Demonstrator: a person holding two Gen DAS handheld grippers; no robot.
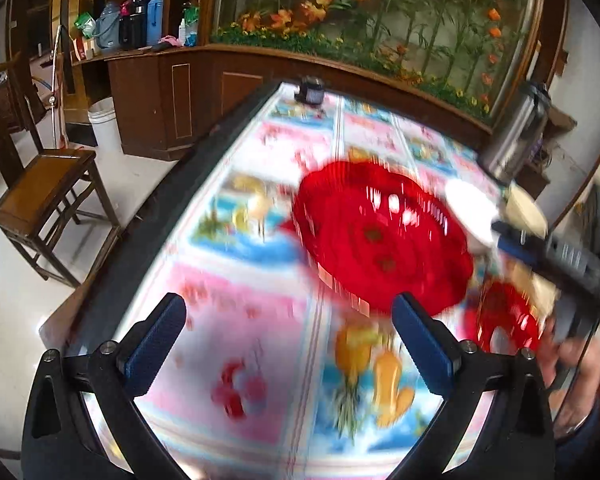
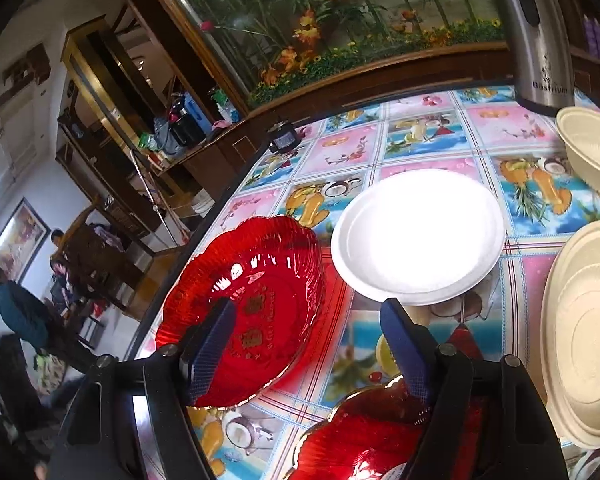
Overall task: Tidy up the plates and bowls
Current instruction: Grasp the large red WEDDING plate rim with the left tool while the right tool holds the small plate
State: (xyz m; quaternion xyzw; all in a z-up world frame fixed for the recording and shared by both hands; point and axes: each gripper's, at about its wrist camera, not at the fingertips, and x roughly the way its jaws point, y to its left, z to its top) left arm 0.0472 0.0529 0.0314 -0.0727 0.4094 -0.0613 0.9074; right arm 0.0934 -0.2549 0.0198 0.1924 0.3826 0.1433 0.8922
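Observation:
A large red scalloped plate (image 2: 256,280) lies on the fruit-print tablecloth (image 2: 432,136) near the table's left edge. My right gripper (image 2: 308,340) hovers open above it; its left finger (image 2: 210,344) overlaps the plate and the plate's right rim lies between the jaws, untouched. A smaller red plate (image 2: 364,440) sits under the right finger. A white plate (image 2: 420,236) lies beyond, and two cream bowls (image 2: 592,320) (image 2: 596,148) stand to the right. The left wrist view is blurred. My left gripper (image 1: 292,336) is open and empty over the cloth, just short of the large red plate (image 1: 380,240).
A steel kettle (image 2: 532,40) stands at the table's far right, and a small dark object (image 2: 284,136) sits at the far left corner. A wooden chair (image 1: 40,196) stands beside the table's black edge (image 1: 204,148). People stand in the room at the left (image 2: 20,312).

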